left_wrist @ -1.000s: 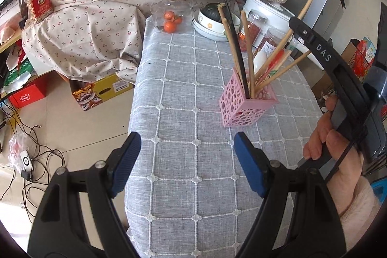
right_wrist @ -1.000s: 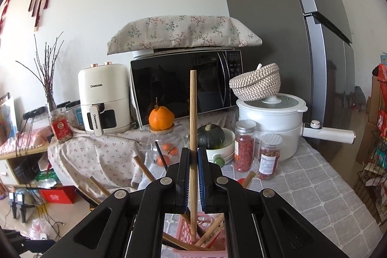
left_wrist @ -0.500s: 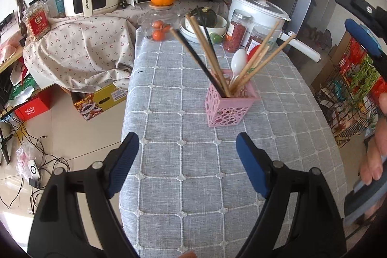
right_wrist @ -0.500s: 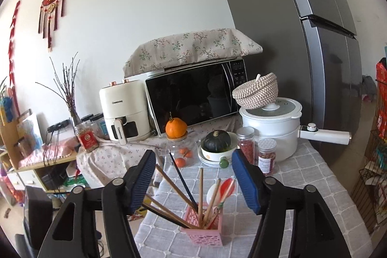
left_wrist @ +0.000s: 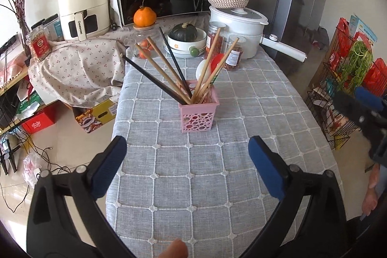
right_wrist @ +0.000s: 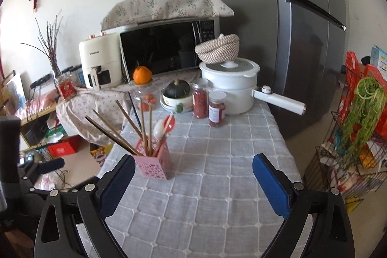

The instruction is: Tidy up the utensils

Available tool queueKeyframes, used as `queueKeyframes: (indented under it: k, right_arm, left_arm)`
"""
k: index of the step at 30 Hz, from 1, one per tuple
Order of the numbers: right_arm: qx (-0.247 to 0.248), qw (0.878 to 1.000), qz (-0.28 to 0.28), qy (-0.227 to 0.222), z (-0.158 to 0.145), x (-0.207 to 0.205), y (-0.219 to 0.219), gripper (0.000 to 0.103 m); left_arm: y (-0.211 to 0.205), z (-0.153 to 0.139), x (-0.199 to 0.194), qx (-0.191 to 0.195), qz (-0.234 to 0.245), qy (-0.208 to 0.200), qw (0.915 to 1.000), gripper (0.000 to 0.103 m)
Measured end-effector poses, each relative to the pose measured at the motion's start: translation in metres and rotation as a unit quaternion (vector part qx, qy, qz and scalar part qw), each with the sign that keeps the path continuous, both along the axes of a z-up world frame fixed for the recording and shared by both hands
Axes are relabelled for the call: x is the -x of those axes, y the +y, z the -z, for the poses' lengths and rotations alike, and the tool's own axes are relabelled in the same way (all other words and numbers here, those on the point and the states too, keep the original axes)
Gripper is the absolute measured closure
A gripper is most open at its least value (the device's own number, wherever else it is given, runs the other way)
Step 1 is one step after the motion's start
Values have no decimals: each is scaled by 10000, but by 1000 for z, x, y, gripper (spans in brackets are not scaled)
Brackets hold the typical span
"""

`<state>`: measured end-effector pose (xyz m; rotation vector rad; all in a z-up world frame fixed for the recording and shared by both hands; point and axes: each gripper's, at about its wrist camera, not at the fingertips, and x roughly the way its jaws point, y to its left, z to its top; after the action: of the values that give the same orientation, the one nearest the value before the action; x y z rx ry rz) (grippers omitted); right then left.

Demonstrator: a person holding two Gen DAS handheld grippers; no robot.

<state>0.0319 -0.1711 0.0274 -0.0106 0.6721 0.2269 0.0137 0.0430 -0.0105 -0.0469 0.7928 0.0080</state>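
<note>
**Utensils stand in the pink holder, both grippers empty**

The pink perforated plastic holder (left_wrist: pixel 198 115) stands on the grey checked tablecloth (left_wrist: pixel 193 185), toward the table's middle, with the wooden and black chopsticks (left_wrist: pixel 167 71) fanned out of it, long axes leaning up and mostly to the left. A white spoon (left_wrist: pixel 202 69) and a red spoon (left_wrist: pixel 216 62) rest in it too.

The left gripper (left_wrist: pixel 187 166) hovers at the near edge, jaws spread wide, gripping nothing; the holder lies straight ahead of it. The right gripper (right_wrist: pixel 193 181) is likewise wide apart and empty, the holder ahead and to its left, just beyond its left finger.

No loose utensil shows on the cloth, so the sorting looks finished to me.

The cream air fryer (left_wrist: pixel 83 7) at the far left reads "CHANGHONG". Jar labels are too small to read.
</note>
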Motion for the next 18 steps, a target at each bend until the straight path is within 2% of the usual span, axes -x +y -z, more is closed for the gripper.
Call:
queueKeyframes:
  k: [7,18]
  right_arm:
    - [277,9961,74,830,39,-7,-20,1]
    - [289,9961,88,834,41,-10,-18,1]
  left_arm:
    - [-12,-1,3,-92,-100,-213,9997,3]
    - [-24,6,0,-243,-130,-251,9993,3]
